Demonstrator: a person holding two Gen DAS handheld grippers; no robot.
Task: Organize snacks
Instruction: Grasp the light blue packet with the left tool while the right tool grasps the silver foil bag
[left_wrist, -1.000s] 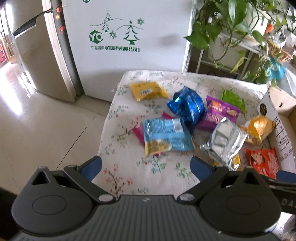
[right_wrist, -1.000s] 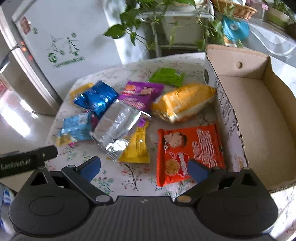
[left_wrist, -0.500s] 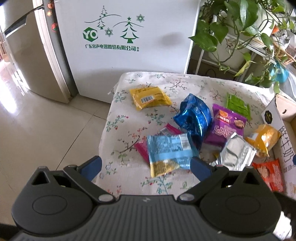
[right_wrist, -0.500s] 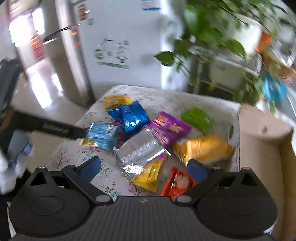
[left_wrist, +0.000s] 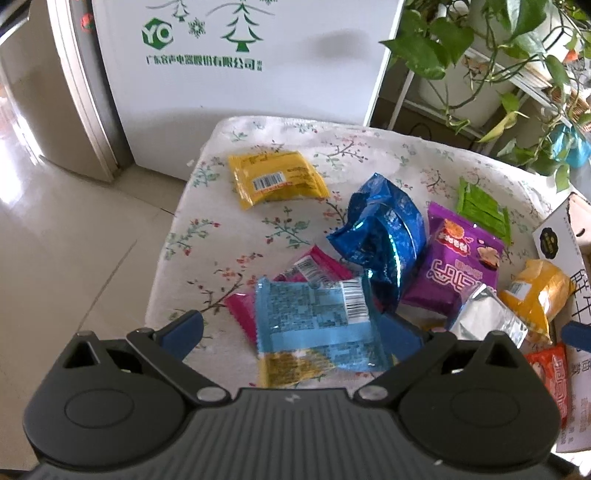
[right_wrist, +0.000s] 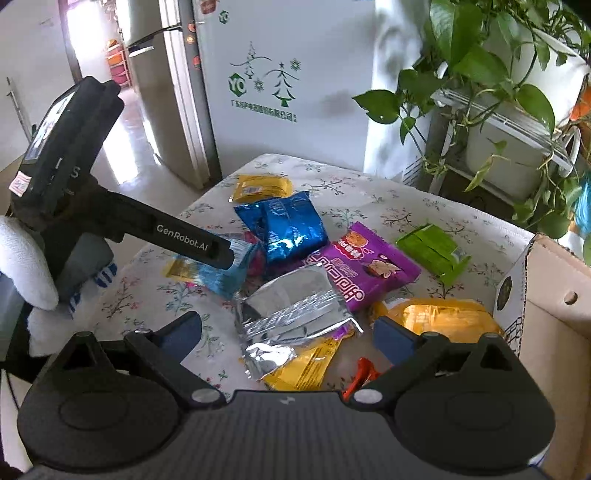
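Several snack packets lie on a floral-clothed table (left_wrist: 229, 206). My left gripper (left_wrist: 291, 334) is open, low over the light blue packet (left_wrist: 314, 325), which lies between its fingers on a pink packet (left_wrist: 243, 310). In the right wrist view the left gripper's body (right_wrist: 184, 240) reaches to that light blue packet (right_wrist: 225, 273). My right gripper (right_wrist: 288, 334) is open and empty above the silver packet (right_wrist: 291, 310) and a yellow packet (right_wrist: 306, 365). A cardboard box (right_wrist: 554, 317) stands at the right.
Also on the table: a dark blue bag (left_wrist: 384, 236), a purple packet (left_wrist: 454, 269), a green packet (left_wrist: 484, 210), a yellow packet (left_wrist: 277, 179), an orange-yellow bag (left_wrist: 535, 295) and a red packet (left_wrist: 550, 373). A white fridge (left_wrist: 240, 55) and potted plants (right_wrist: 498, 74) stand behind.
My left gripper has moved forward and down onto the light blue packet. My right gripper has pulled back and swung left, so the box sits at the right edge.
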